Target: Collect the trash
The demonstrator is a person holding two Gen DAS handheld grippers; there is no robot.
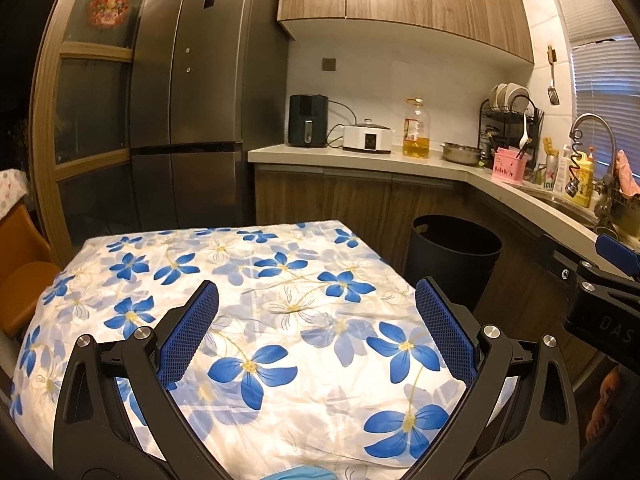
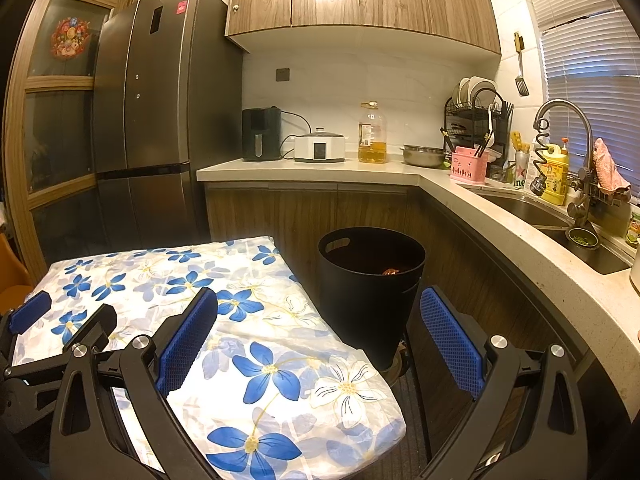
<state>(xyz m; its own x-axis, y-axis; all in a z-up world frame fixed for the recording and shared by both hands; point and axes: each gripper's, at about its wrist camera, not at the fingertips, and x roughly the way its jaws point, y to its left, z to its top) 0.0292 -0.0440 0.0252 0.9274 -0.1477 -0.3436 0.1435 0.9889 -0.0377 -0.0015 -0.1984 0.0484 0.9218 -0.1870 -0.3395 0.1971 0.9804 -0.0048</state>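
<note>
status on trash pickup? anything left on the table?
Looks nearly done. Floral tablecloth shows no loose trash; the black bin beside it already holds something orange. Left claw and right claw are both open and empty. A blue item at the near table edge may remain.

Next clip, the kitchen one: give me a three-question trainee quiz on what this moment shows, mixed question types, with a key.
1. True or false: the left tongs are shut on a piece of trash.
2. Multiple choice: the black bin stands
A. on the counter
B. on the floor beside the flowered table
C. inside the sink
3. Short answer: what does the right wrist view show inside the bin?

Key
1. False. Both the left tongs and the right tongs are open and hold nothing.
2. B. It sits between the flowered table and the lower cabinets.
3. A small orange item near the bottom; what it is cannot be told.
</note>
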